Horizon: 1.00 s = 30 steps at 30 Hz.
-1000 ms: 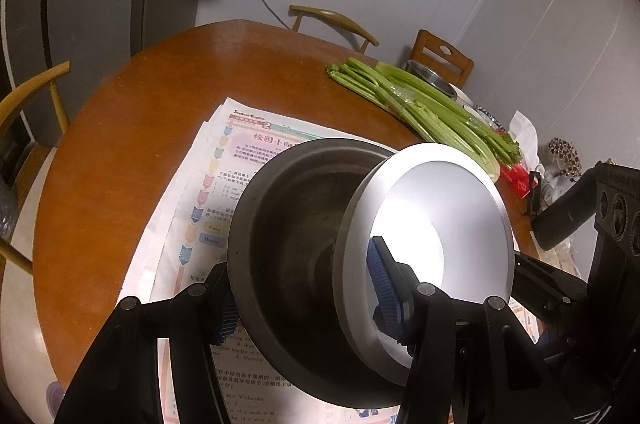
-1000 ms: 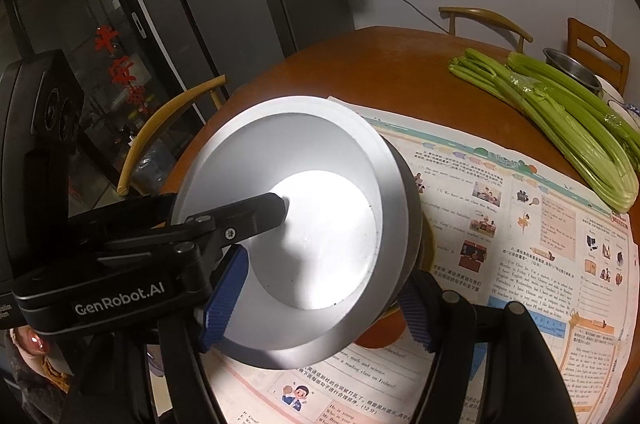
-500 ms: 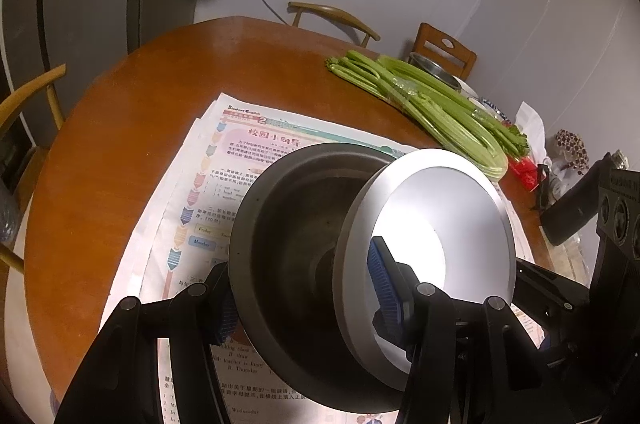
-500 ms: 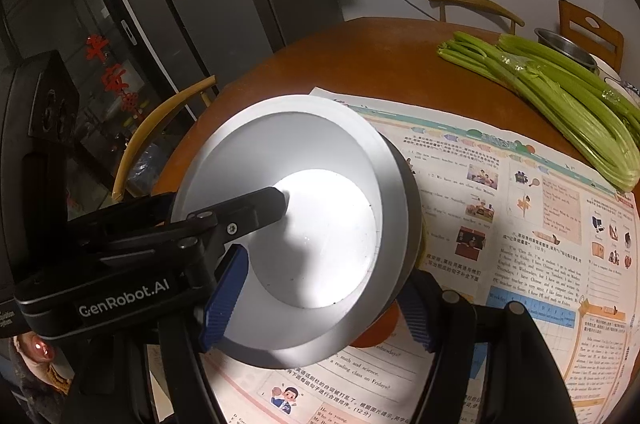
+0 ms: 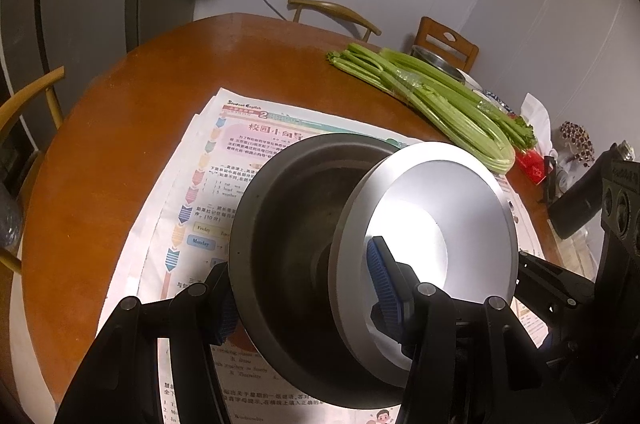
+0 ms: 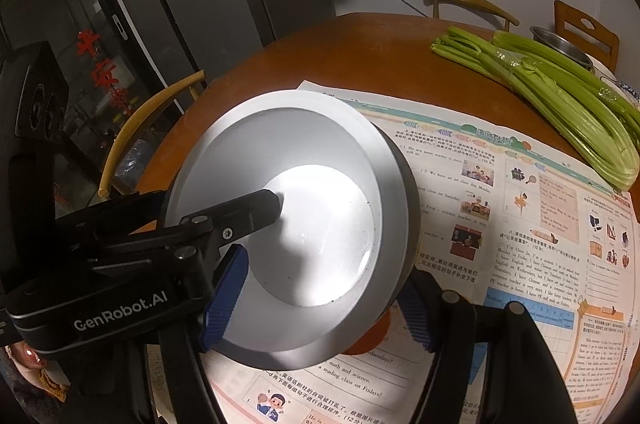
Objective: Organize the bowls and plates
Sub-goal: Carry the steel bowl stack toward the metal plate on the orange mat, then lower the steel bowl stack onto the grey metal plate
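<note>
Round wooden table (image 5: 120,127), spread with newspaper (image 6: 520,224), lies below both tools. Your left gripper (image 5: 304,288) is clamped across two nested dishes held tilted on edge above the paper: one blue pad sits outside the dark metal bowl (image 5: 288,224), the other presses inside the white plate (image 5: 448,224) that rests in the bowl's mouth. Your right gripper (image 6: 320,296) spans the same pair at a middling width, pads against the plate face and the bowl's dark outer wall.

Step in hand, as judged: carrying the stacked pair. Next move calls for lowering the bowl's base flat onto the newspaper before either grip loosens; releasing while tilted may let the plate slide out.

Both tools point steeply downward, side by side. Celery (image 5: 440,103) and a steel bowl (image 6: 560,43) lie well apart at the far edge.
</note>
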Motion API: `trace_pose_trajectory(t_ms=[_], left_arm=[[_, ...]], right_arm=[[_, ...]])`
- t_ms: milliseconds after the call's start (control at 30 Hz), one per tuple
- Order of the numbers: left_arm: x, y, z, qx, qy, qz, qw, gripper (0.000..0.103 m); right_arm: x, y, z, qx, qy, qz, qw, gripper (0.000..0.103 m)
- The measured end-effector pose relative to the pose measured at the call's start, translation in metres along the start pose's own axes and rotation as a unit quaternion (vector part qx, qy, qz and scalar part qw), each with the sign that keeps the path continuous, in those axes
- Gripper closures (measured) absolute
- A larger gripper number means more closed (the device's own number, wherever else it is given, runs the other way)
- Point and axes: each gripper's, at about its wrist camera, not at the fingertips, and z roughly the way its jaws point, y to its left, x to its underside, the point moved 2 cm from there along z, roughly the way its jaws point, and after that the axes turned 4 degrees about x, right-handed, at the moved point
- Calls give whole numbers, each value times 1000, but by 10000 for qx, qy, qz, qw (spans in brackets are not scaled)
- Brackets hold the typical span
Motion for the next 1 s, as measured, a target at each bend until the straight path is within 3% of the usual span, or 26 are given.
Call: trace_pose_trajectory(t_ms=[367, 467, 1000], left_arm=[[3, 4, 3, 5, 7, 4, 10000, 44], [4, 5, 3, -218, -31, 68, 9997, 44], [9, 19, 3, -203, -26, -88, 9998, 44]], right_arm=[[2, 3, 4, 94, -6, -86, 9999, 32], [2, 5, 4, 230, -24, -140, 9996, 32], [6, 5, 6, 516, -101, -225, 9984, 32]])
